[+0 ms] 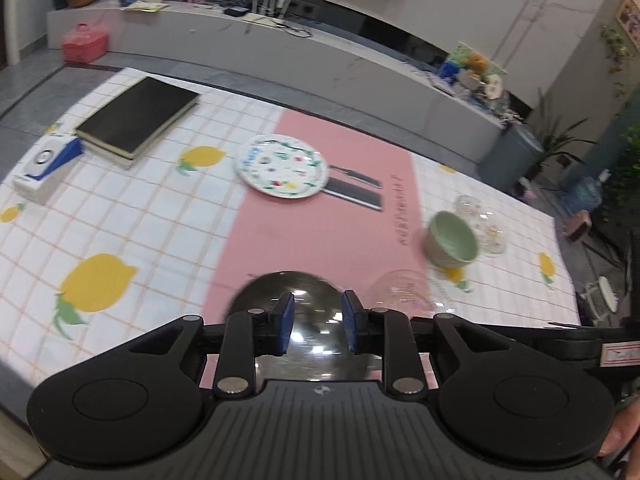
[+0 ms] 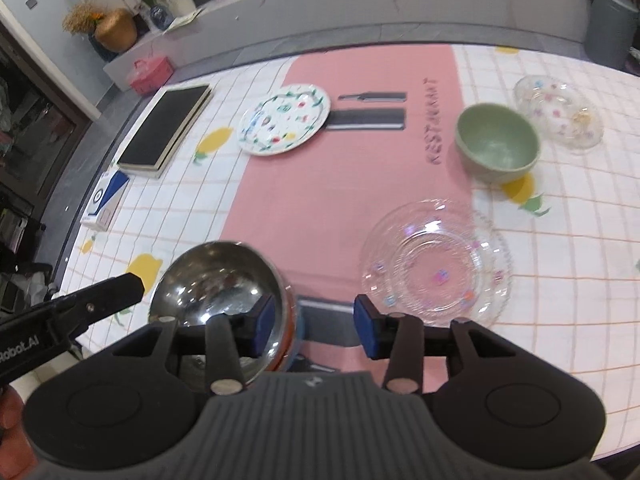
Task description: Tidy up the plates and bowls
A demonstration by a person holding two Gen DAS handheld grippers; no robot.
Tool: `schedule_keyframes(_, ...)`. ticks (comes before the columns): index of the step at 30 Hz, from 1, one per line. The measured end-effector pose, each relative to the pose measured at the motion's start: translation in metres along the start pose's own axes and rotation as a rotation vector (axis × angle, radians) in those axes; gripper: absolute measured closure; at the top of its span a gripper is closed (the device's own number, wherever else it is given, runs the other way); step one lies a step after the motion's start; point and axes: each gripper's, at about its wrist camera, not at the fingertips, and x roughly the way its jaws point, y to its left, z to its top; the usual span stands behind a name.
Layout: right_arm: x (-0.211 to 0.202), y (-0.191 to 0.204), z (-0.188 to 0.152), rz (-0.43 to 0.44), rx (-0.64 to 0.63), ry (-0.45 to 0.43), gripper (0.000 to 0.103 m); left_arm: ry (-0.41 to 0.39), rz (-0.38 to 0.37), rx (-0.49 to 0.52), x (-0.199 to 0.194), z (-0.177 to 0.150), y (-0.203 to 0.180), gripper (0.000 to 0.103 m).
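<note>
The sorting looks barely begun: the steel bowl (image 2: 218, 280) sits on the near edge of the pink mat, the green bowl (image 2: 497, 142) stands well apart to the right, and nothing is stacked. The floral plate (image 2: 285, 120) lies alone at the far side, one glass plate (image 2: 436, 264) lies near the front, and another glass dish (image 2: 560, 114) sits just behind the green bowl. The left gripper (image 1: 316, 328) and right gripper (image 2: 316, 326) both hover with jaws apart and empty over the steel bowl's side.
</note>
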Motion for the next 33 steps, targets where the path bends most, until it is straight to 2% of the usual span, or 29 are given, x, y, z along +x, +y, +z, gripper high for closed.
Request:
schedule_keyframes(13, -0.017, -0.066, 0.003, -0.046, 0.141, -0.058, 0.059, 0.025, -0.079, 0.049, 0.03, 0.004, -0.06, 0.075)
schedule_keyframes(21, -0.018, -0.11, 0.006, -0.074, 0.21, -0.064, 0.059, 0.057, -0.12, 0.1, 0.06, 0.007, -0.101, 0.075)
schedule_keyframes(33, -0.009, -0.171, 0.03, -0.105, 0.31, -0.088, 0.059, 0.066, -0.134, 0.096, 0.113, 0.025, -0.144, 0.073)
